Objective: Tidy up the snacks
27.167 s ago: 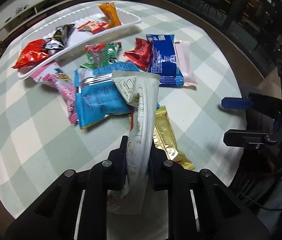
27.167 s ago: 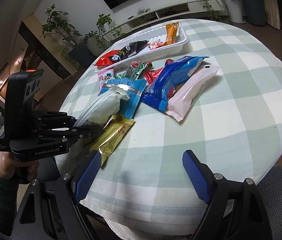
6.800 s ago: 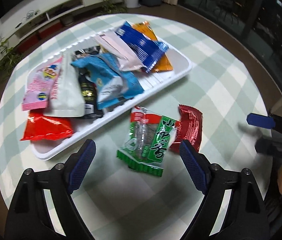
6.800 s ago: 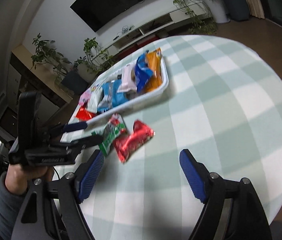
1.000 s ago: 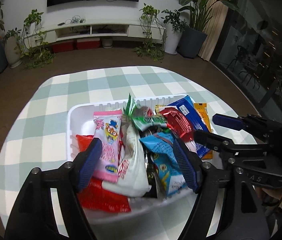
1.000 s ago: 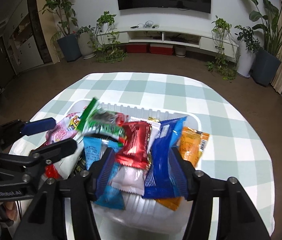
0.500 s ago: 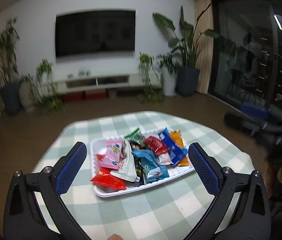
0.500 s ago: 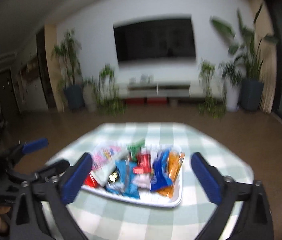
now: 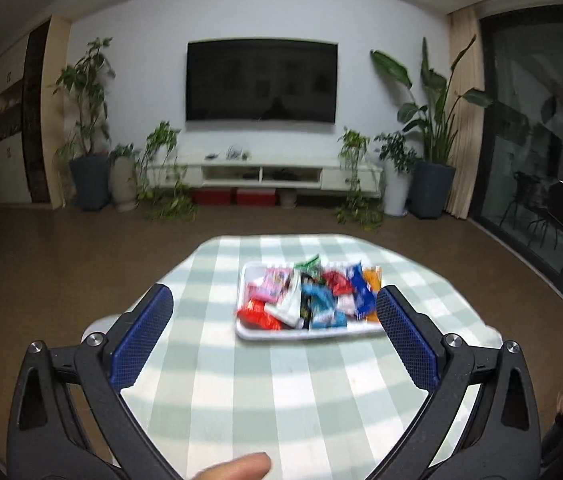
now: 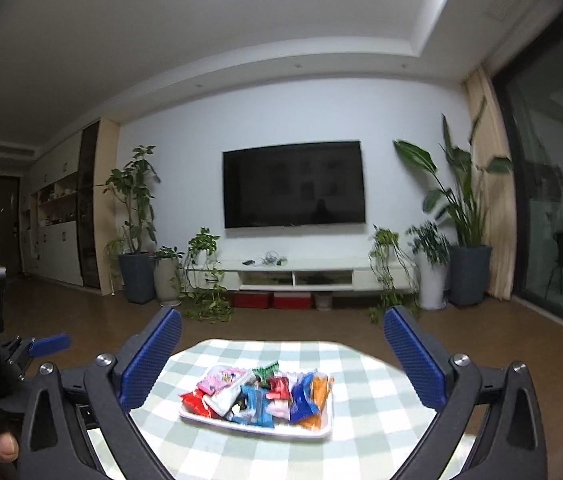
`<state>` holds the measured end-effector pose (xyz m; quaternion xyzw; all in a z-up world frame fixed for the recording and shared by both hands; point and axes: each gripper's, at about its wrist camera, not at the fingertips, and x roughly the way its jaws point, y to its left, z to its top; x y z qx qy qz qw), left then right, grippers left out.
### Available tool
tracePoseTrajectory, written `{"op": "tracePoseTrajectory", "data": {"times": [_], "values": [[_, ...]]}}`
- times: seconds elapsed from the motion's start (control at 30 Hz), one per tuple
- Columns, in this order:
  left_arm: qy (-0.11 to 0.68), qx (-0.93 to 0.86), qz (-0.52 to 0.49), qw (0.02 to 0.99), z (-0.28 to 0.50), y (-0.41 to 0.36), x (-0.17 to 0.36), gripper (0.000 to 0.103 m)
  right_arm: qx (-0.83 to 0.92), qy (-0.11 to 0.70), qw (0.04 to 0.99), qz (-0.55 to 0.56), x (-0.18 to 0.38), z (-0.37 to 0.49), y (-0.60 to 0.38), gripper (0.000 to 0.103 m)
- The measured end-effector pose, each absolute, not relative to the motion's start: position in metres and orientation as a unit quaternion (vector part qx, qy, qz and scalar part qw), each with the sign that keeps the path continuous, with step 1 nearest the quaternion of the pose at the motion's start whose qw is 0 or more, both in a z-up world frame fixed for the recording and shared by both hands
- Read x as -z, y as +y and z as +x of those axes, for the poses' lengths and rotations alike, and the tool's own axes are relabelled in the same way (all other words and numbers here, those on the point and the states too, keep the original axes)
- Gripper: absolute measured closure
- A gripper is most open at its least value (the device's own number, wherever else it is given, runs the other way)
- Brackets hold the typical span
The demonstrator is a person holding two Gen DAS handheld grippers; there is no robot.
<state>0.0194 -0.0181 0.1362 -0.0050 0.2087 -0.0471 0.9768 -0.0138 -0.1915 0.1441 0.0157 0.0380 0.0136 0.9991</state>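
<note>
My left gripper (image 9: 273, 334) has its jaws spread wide with nothing between the blue pads (image 9: 141, 340); they have just been opening, and only checked cloth shows in the gap. My right gripper (image 10: 281, 364) is the same: jaws released, having just swung open, empty between the pads (image 10: 151, 364).

Beyond both sets of jaws, well apart from them, the white tray (image 9: 309, 334) sits on the counter (image 9: 281, 392), a round top under a green-and-white checked cloth. The snacks (image 9: 313, 300) are all piled inside the tray: a red packet at its near left corner, a pink one behind it, a white pouch, light blue and dark blue packets toward the middle, a green one at the back and an orange one against the right end. The view is blurred, so I cannot read any labels. From the right wrist view the tray (image 10: 257, 428) lies in the middle of the counter (image 10: 361, 408) with the snacks (image 10: 257, 394) heaped the same way, and no packet lies on the cloth around it.

In that right view my left gripper (image 10: 47, 344) shows at the left edge, with a thumb (image 10: 1, 448) on its handle. A fingertip (image 9: 237, 466) pokes in at the bottom of the left view.

Farther out are a dark television (image 9: 261, 80) on the wall, a low white cabinet (image 9: 265, 172) and potted plants (image 9: 425, 136) on either side.
</note>
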Motion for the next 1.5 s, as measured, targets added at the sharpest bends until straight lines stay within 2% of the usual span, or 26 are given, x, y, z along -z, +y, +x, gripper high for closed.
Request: {"op": "tracePoseTrajectory", "data": {"times": [0.17, 0.4, 0.87, 1.5], "values": [[0.267, -0.005, 0.026, 0.963, 0.002, -0.029, -0.116, 0.000, -0.013, 0.085, 0.995, 0.054, -0.126, -0.028, -0.206, 0.000], [0.292, 0.010, 0.009, 0.956, -0.014, -0.032, -0.097, 0.000, 0.004, 0.126, 0.991, 0.034, -0.112, -0.041, -0.200, 0.000], [0.332, 0.007, 0.001, 0.943, 0.014, -0.028, -0.069, 0.000, 0.016, 0.249, 0.968, 0.031, -0.065, -0.020, -0.191, 0.000], [0.368, 0.006, -0.014, 0.930, 0.038, -0.015, -0.029, 0.000, 0.017, 0.310, 0.950, 0.025, -0.033, 0.002, -0.180, 0.000]]}}
